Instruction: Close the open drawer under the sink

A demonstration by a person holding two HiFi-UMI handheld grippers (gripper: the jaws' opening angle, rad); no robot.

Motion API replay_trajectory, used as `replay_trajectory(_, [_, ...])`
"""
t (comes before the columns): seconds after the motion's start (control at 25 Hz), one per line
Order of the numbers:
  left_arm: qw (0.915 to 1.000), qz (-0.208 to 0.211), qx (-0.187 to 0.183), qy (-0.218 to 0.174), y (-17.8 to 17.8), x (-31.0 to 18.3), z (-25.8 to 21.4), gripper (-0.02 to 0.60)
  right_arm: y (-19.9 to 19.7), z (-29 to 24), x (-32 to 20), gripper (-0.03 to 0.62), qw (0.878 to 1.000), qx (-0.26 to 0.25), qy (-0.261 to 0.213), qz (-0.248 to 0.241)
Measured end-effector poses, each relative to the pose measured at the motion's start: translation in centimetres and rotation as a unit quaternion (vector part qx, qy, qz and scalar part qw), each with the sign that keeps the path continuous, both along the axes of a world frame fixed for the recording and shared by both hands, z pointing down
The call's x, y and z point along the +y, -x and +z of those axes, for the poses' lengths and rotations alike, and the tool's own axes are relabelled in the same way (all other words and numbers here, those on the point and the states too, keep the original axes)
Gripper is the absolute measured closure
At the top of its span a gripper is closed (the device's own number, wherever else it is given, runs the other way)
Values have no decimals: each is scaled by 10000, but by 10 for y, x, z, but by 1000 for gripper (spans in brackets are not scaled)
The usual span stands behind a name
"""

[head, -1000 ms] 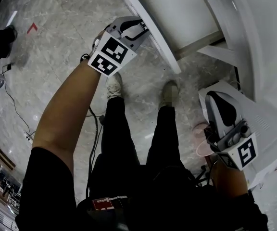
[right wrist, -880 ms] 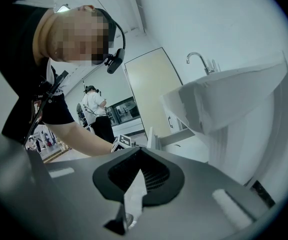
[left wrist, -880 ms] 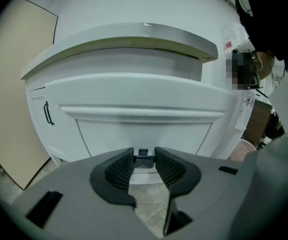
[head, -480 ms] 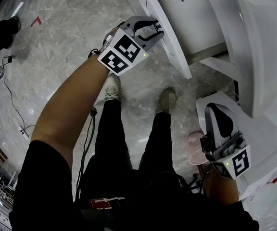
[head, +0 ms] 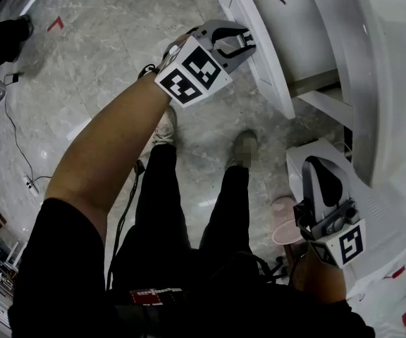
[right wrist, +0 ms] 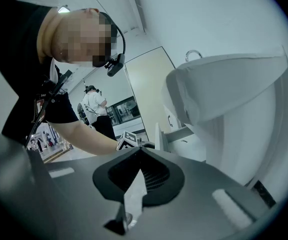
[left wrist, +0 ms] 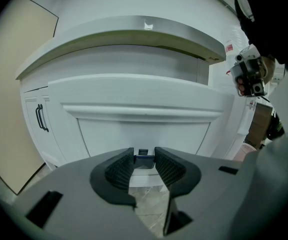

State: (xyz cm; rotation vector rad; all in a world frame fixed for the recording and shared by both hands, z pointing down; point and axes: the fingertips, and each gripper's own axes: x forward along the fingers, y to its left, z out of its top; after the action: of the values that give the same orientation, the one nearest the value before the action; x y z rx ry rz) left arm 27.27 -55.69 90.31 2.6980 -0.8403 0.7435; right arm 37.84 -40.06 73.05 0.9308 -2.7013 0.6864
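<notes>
The white drawer front (head: 259, 55) under the sink stands a little out from the cabinet, and its open box (head: 298, 30) shows behind it. My left gripper (head: 244, 44) is right at the drawer front. In the left gripper view its jaws (left wrist: 144, 160) sit a narrow gap apart, with a small dark handle piece (left wrist: 143, 157) spanning the gap against the panel (left wrist: 144, 131). My right gripper (head: 318, 164) hangs low at the right, away from the drawer. Its pads meet with nothing between them (right wrist: 139, 176).
The sink counter (left wrist: 134, 29) overhangs the drawer. A cabinet door with black handles (left wrist: 41, 118) is to its left. A white unit (head: 376, 210) stands by my right gripper, a pink tub (head: 286, 232) on the floor beside it. My feet (head: 244, 146) and a cable (head: 16, 157) are below.
My left gripper has travelled toward the cabinet with the drawer front, so less of the drawer sticks out. My right gripper has sunk slightly lower.
</notes>
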Motion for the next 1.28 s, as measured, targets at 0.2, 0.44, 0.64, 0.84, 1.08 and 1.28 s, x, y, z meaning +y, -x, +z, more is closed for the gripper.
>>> replay_trajectory(0.2, [10000, 39, 60, -15, -5, -3, 0, 449, 3, 2, 0, 592, 9999, 3, -17, -100])
replay_trajectory(0.44, [9998, 73, 155, -122, -16, -13, -4, 450, 3, 4, -2, 592, 9999, -5, 20, -106])
replay_trajectory(0.64, [9998, 91, 170, -108, -27, -20, -4, 449, -1, 7, -3, 592, 9999, -9, 44, -123])
replay_trajectory(0.84, [9997, 119, 204, -107, -38, -27, -3, 449, -5, 8, -4, 592, 9999, -52, 39, -123])
replay_trajectory(1.08, [9996, 98, 226, -108, -48, -38, -3, 451, -11, 11, -6, 592, 9999, -32, 48, -117])
replay_trajectory(1.28, [9995, 141, 232, -149, -62, -46, -5, 450, -17, 13, -3, 592, 9999, -29, 75, -121])
